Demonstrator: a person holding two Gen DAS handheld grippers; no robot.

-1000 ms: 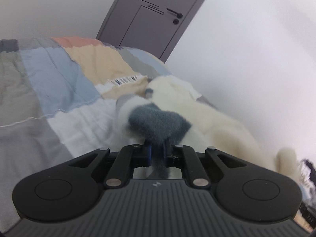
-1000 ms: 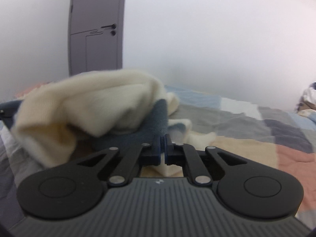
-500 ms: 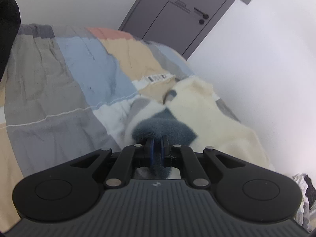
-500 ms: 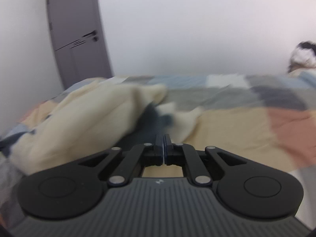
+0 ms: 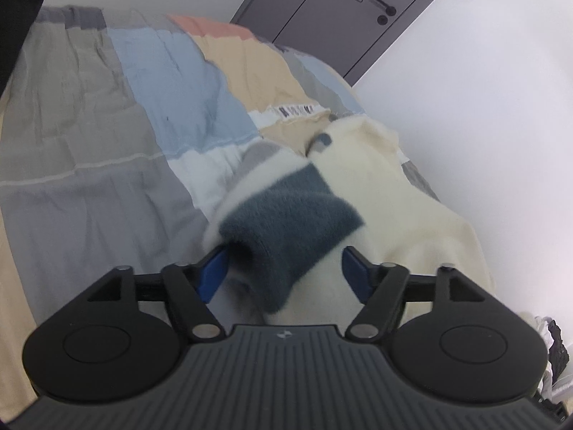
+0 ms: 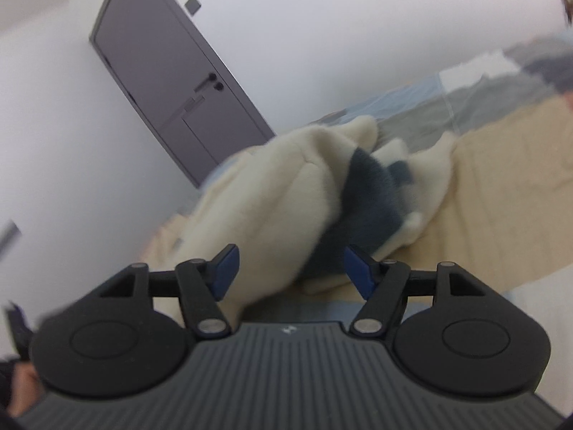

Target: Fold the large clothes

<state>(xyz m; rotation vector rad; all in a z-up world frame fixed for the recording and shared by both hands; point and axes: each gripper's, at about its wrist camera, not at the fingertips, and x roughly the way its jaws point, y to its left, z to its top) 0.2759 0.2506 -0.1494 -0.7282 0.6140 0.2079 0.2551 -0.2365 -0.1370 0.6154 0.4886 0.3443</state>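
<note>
A fluffy cream garment (image 5: 401,208) with dark blue-grey patches lies bunched on the patchwork bedspread (image 5: 107,136), close to the wall. My left gripper (image 5: 284,274) has its jaws opening; a blue-grey patch (image 5: 286,222) of the garment droops between the blue pads, which stand apart from it. In the right wrist view the same garment (image 6: 283,193) lies heaped just ahead. My right gripper (image 6: 290,268) also has its jaws opening, with the cream fabric lying between the spread pads and no pad pressing on it.
A grey door (image 5: 343,10) stands past the far end of the bed, also in the right wrist view as the door (image 6: 168,89). A white wall (image 5: 483,107) runs along the bed's right side. Dark clutter (image 5: 553,351) lies at the lower right.
Both grippers were shut on the garment and now stand spread, the fabric let go. The garment has settled onto the bed. The right wrist view has rolled, tilting the door.
</note>
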